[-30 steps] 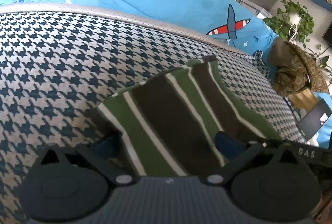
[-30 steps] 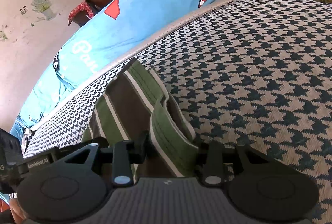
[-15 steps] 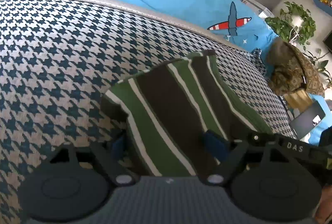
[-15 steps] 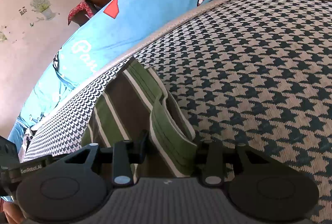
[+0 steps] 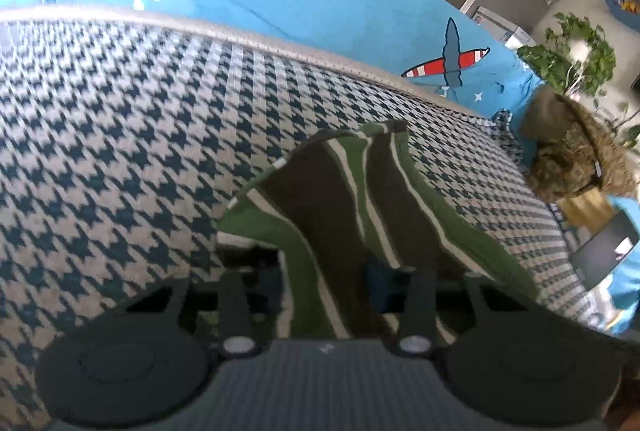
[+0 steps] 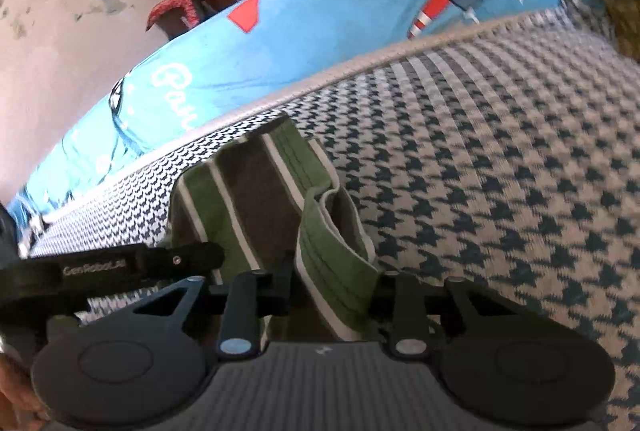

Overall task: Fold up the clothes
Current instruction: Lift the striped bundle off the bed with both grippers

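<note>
A striped garment [image 5: 352,215], banded in green, dark brown and white, is being held over a houndstooth-patterned surface [image 5: 120,159], its far end resting on that surface near a pale piped edge. Beyond the edge, a blue cover printed with aeroplanes [image 5: 360,15] is being shown.

In the left wrist view, the near edge of the garment is being pinched by the left gripper [image 5: 324,283]; the cloth is passing between the two fingers, which are drawn in against it. The fabric is rising from the grip and draping forward, so the near edge is judged to be lifted clear of the surface.

In the right wrist view, a folded green hem of the same garment [image 6: 336,247] is being pinched by the right gripper [image 6: 332,287], the fingers pressed in on either side of the doubled band. The left gripper's arm is being shown at the left of this view, just beside the cloth.

The two grips are judged to be placed at neighbouring points of one edge so that the edge is being kept taut and level. This arrangement is judged to suit carrying the near half over the far half. A slack grip could allow the stacked layers to slide apart.
</note>
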`<state>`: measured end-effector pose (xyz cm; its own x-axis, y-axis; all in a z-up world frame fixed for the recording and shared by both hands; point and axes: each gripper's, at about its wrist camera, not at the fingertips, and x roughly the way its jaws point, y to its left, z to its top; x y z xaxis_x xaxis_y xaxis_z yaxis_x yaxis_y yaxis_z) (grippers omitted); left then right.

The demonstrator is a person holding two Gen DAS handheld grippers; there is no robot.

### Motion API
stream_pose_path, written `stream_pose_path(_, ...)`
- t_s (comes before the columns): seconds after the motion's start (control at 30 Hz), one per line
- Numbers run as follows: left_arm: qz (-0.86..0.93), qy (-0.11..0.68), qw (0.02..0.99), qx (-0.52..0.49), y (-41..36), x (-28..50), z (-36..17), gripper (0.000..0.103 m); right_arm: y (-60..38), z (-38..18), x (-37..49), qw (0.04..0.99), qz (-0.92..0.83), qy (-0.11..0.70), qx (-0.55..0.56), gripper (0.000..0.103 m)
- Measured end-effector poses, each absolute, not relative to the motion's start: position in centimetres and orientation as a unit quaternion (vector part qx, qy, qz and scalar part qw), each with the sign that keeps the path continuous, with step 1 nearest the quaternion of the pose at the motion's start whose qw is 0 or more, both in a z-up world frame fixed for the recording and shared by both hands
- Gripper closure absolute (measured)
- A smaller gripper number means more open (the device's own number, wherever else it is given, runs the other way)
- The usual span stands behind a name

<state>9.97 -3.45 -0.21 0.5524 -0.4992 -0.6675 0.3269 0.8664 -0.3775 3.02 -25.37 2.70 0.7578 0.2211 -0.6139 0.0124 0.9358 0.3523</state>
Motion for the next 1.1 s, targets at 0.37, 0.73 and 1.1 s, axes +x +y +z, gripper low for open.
stream_pose_path(0.37, -0.184, 0.351, 0.918, -0.007, -5.4, 7.2, 2.4, 0.072, -21.9, 5.0, 1.8, 0.953, 0.074, 0.283, 0.084, 0.077)
stream_pose_path(0.73, -0.145, 0.302, 0.942, 0.011, -3.2, 5.4, 5.6, 0.072, -19.2, 7.6, 1.4, 0.965, 0.089, 0.237, 0.069, 0.078)
stream_pose_path(1.1, -0.111, 0.288, 0.951, 0.01, -0.7, 4.9, 7.4, 0.072, -16.4, 9.0, 1.4, 0.968, 0.112, 0.216, 0.056, 0.077)
